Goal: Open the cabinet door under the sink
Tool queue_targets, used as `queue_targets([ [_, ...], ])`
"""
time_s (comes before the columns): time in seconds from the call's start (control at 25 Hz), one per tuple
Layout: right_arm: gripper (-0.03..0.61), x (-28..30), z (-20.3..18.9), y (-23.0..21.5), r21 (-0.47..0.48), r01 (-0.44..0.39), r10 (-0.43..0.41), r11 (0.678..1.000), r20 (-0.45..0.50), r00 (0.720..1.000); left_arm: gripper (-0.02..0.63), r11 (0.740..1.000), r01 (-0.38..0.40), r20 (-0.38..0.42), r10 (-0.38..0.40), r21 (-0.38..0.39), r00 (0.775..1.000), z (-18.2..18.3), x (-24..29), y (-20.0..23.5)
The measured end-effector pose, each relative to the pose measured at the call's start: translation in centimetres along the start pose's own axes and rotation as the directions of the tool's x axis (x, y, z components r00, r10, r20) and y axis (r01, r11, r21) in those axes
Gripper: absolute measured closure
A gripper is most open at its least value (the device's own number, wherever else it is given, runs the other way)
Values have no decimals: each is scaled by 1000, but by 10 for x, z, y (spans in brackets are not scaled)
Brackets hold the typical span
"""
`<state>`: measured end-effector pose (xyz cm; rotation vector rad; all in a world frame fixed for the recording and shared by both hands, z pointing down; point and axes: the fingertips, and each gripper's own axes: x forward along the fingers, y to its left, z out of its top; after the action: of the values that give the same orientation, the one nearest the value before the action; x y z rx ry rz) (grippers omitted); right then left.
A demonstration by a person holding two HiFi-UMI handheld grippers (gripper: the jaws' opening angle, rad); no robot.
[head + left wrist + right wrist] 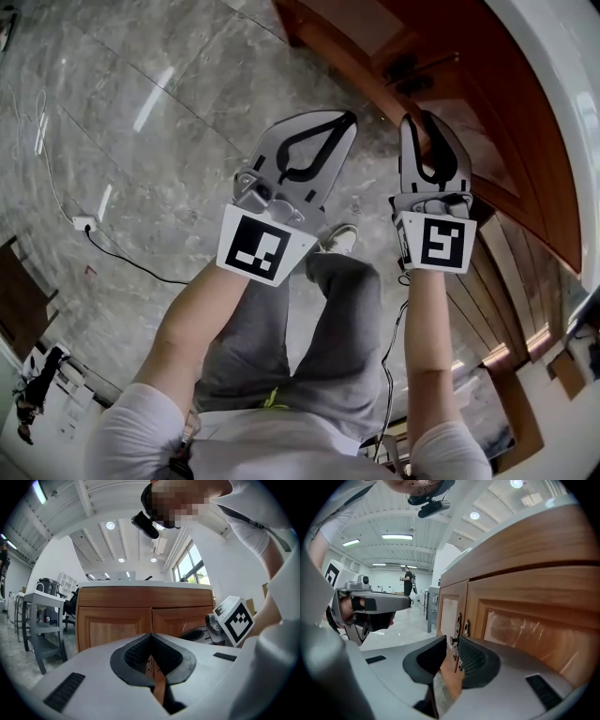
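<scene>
Approach is the step in hand. Head view: left gripper (348, 120), jaws pressed together and empty, hangs off the cabinet (487, 112); right gripper (422, 122) noses against it. Left gripper view: two doors (115, 629) ahead. Right gripper view: jaws spread astride one of two handles (459, 622); next, it seems, pinch and pull.

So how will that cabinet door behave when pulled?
Probably stiff: the cabinet door looks like framed wood, so it should swing whole, not flex. Likely heavy for its small dark handle, which could slip unless the open right gripper closes firmly.
</scene>
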<state>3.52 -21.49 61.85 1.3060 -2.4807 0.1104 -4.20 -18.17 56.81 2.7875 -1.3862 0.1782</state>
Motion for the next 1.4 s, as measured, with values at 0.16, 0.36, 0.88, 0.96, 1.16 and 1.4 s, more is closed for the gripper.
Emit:
queue_targets([
  [0.16, 502, 14, -14, -3, -9, 14, -14, 1000, 8, 1000, 600, 1000, 2, 6, -2, -4, 1000, -15, 8, 4],
  [0.36, 494, 26, -28, -7, -13, 22, -22, 1000, -2, 1000, 600, 1000, 9, 24, -8, -9, 1000, -28, 20, 6],
  [0.88, 491, 47, -33, -13, -81, 60, -57, 995, 42, 997, 600, 1000, 10, 42, -9, -26, 999, -47, 31, 8],
  [0.96, 492, 47, -34, -14, -96, 83, -79, 992, 46, 996, 600, 1000, 6, 43, -5, -30, 999, -50, 31, 10],
  [1.16, 505, 48, -35, -15, -131, 95, -91, 987, 37, 995, 600, 999, -2, 47, 4, -44, 999, -57, 32, 13],
  [1.4, 520, 46, -35, -12, -132, 97, -96, 987, 13, 995, 600, 998, 13, 57, -9, -62, 998, -54, 35, 5],
])
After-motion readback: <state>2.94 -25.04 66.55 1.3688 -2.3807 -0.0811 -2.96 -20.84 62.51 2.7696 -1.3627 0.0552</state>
